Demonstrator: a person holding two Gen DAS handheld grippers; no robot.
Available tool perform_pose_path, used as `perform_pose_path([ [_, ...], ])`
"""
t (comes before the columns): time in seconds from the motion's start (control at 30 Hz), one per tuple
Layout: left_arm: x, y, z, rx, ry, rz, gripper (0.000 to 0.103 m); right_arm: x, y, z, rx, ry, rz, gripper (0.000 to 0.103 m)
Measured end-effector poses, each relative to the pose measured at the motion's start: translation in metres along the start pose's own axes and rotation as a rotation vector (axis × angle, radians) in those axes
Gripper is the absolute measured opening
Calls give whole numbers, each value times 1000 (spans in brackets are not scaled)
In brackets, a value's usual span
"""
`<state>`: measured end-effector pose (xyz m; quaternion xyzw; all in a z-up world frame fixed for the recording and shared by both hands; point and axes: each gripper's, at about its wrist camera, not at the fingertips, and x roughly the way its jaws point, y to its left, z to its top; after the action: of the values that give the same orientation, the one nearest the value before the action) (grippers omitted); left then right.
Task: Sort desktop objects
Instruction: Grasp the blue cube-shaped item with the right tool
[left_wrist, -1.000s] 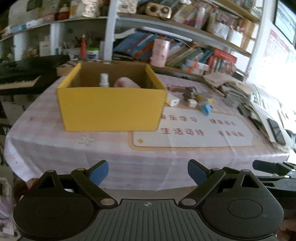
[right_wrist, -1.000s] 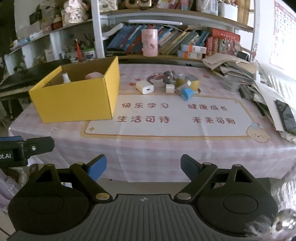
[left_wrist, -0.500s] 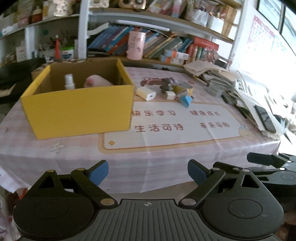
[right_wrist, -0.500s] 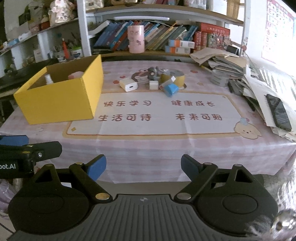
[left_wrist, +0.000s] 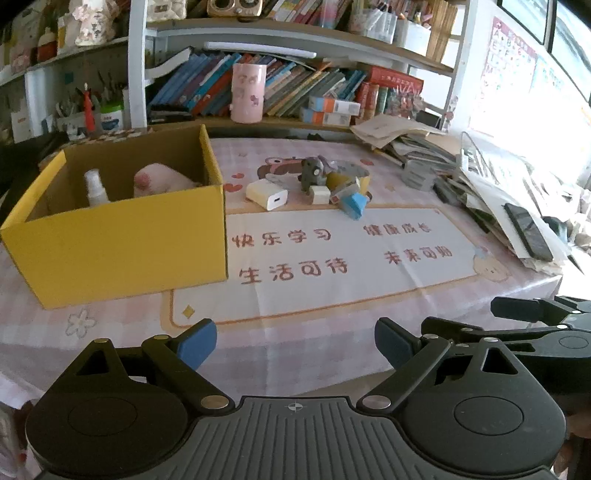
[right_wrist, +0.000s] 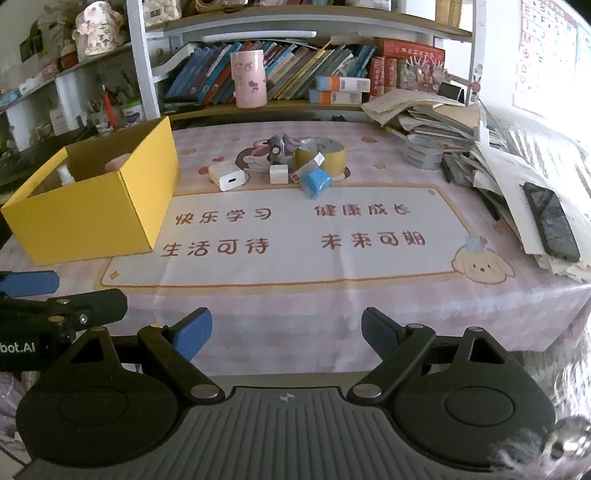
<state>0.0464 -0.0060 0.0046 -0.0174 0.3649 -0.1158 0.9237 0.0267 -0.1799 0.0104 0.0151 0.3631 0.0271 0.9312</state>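
A yellow cardboard box (left_wrist: 122, 240) (right_wrist: 92, 218) stands at the table's left, with a small spray bottle (left_wrist: 95, 188) and a pink soft object (left_wrist: 160, 179) inside. Behind the printed mat lies a cluster: a white charger (left_wrist: 266, 194) (right_wrist: 228, 178), a small white cube (right_wrist: 278, 174), a blue cube (left_wrist: 354, 205) (right_wrist: 314, 183), a grey figure (left_wrist: 312, 173) and a yellow tape roll (right_wrist: 327, 155). My left gripper (left_wrist: 295, 341) and my right gripper (right_wrist: 286, 330) both hang open and empty before the table's near edge, far from the cluster.
A heap of papers and books (right_wrist: 436, 122) fills the table's right side, with a dark phone (right_wrist: 552, 221) on it. Behind the table are shelves of books and a pink cup (right_wrist: 248, 79). The right gripper's body shows at the left wrist view's lower right.
Both views have slid right along the table's front. The yellow box has shifted leftward in frame and the cluster and paper heap have come further into view. Both grippers stay open.
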Motion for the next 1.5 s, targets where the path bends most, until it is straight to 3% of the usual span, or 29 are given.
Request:
perform_pose_path([
  [0.63, 61, -46, 42, -54, 11, 46, 95, 50, -72, 54, -29, 32, 76, 87],
  [1.1, 99, -75, 70, -96, 18, 155, 95, 93, -115, 87, -62, 64, 173, 87],
  [1.5, 120, -83, 100, -121, 21, 268, 95, 147, -124, 107, -134, 77, 262, 85],
])
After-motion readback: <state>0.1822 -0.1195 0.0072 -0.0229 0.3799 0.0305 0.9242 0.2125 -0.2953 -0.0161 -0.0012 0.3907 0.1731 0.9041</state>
